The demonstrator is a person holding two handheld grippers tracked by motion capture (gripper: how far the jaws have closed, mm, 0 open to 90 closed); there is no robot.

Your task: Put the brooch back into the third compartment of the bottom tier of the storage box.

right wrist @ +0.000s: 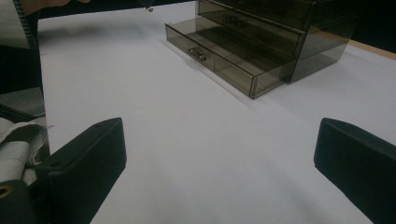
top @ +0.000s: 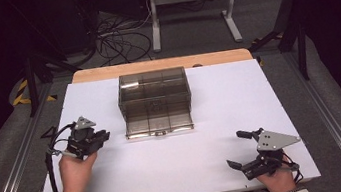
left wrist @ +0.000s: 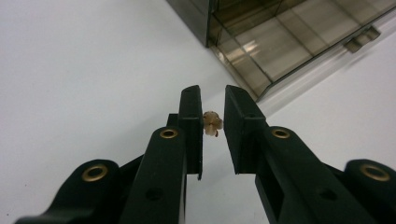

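Observation:
A smoky clear plastic drawer box (top: 153, 91) stands at the middle of the white table. Its bottom drawer (top: 158, 122) is pulled out toward me, and the divided inside looks empty in the left gripper view (left wrist: 280, 44) and the right gripper view (right wrist: 224, 60). My left gripper (top: 105, 135) hovers left of the drawer, shut on a small tan object (left wrist: 213, 123) pinched between its pads (left wrist: 213, 107). Near the table's front right, my right gripper (top: 234, 148) rests open, with nothing between its wide-spread jaws (right wrist: 219, 140).
The white table (top: 219, 99) has a wooden strip (top: 161, 65) along its far edge. Beyond it on the floor are cables (top: 117, 38) and a white table frame (top: 190, 2). A dark stand (top: 296, 33) rises at the right, and yellow-black tape (top: 20, 92) marks the floor at left.

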